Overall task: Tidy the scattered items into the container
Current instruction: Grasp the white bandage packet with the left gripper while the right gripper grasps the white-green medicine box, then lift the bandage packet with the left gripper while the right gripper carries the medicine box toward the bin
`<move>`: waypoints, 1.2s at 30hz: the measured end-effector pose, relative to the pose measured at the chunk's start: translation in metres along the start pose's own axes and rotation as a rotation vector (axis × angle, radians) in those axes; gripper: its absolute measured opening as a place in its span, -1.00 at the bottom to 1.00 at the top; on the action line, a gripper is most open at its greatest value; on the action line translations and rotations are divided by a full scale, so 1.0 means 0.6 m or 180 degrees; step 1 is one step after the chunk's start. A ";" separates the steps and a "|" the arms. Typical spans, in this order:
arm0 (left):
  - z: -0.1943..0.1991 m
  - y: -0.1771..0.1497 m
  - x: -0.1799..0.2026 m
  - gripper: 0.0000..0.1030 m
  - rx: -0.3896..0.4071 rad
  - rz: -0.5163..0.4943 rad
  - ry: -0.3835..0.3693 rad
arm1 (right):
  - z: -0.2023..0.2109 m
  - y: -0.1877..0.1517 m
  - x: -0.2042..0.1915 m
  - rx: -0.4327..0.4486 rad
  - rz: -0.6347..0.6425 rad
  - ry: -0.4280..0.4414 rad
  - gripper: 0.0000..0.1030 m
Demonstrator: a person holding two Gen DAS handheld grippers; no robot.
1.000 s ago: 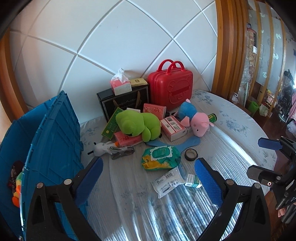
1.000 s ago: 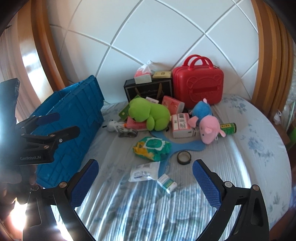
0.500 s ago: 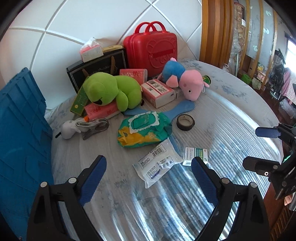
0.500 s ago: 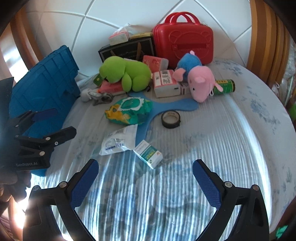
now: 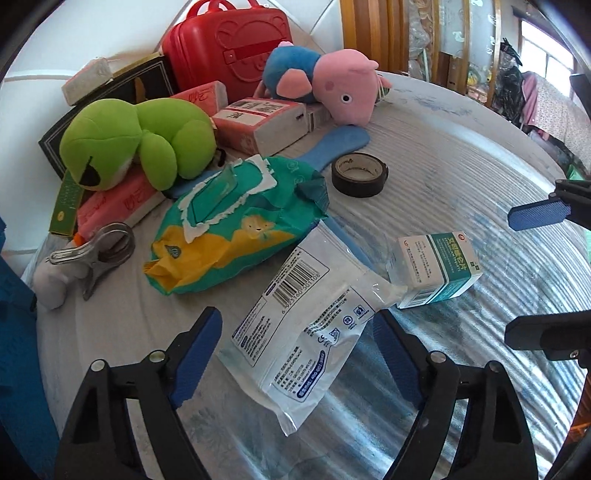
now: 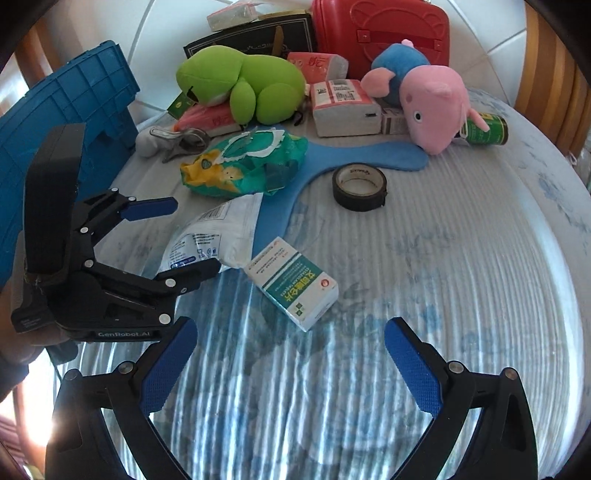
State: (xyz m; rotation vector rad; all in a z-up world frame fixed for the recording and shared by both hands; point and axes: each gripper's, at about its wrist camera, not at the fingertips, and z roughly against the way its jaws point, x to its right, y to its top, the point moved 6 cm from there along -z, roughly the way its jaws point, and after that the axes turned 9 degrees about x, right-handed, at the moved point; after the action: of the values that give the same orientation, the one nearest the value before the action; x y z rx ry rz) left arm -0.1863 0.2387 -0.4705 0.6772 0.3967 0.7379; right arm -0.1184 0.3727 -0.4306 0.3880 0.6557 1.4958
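Left wrist view: left gripper (image 5: 295, 347) jaws closing, blue pads straddling the near end of a clear plastic packet with a barcode label (image 5: 303, 325); pads not yet pressing on it. Packet lies flat on the pale striped bedcover (image 5: 461, 155), its far corner touching a small white-and-teal medicine box (image 5: 436, 269). Right wrist view: right gripper (image 6: 291, 373) wide open, nothing between its pads, box just beyond them. Beyond the packet, a green-and-yellow wet-wipes pack (image 5: 236, 225), then a black tape roll (image 6: 360, 186). Farther back: green frog plush (image 6: 240, 81), pink pig plush (image 6: 428, 99), red hard-shell case (image 6: 384, 33). Blue ribbed plastic crate (image 6: 70, 99) stands at the bed's left edge.
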 end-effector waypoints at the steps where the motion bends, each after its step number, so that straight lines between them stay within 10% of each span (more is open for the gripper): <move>1: -0.006 -0.002 0.001 0.53 -0.0003 -0.0012 -0.0046 | -0.008 0.000 0.001 -0.0003 0.0002 -0.0009 0.99; 10: 0.007 -0.010 -0.002 -0.28 0.0132 0.0217 -0.0318 | -0.057 0.008 -0.002 0.0004 0.0018 -0.0040 0.99; 16: 0.033 -0.027 -0.031 -0.33 0.0169 0.0491 -0.0227 | -0.076 0.012 -0.010 -0.0009 0.0058 -0.0126 0.94; 23: 0.051 -0.036 -0.043 -0.33 0.0201 0.0587 -0.0180 | -0.098 0.006 -0.003 -0.0114 0.0034 -0.0348 0.34; 36: 0.080 -0.024 -0.033 -0.33 0.0263 0.0608 -0.0128 | -0.072 0.014 0.001 -0.0060 0.0014 -0.0355 0.28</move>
State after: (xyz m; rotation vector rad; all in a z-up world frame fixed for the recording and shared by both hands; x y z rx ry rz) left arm -0.1663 0.1962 -0.4440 0.8143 0.3297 0.8908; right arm -0.1514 0.3670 -0.4588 0.4553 0.5523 1.4724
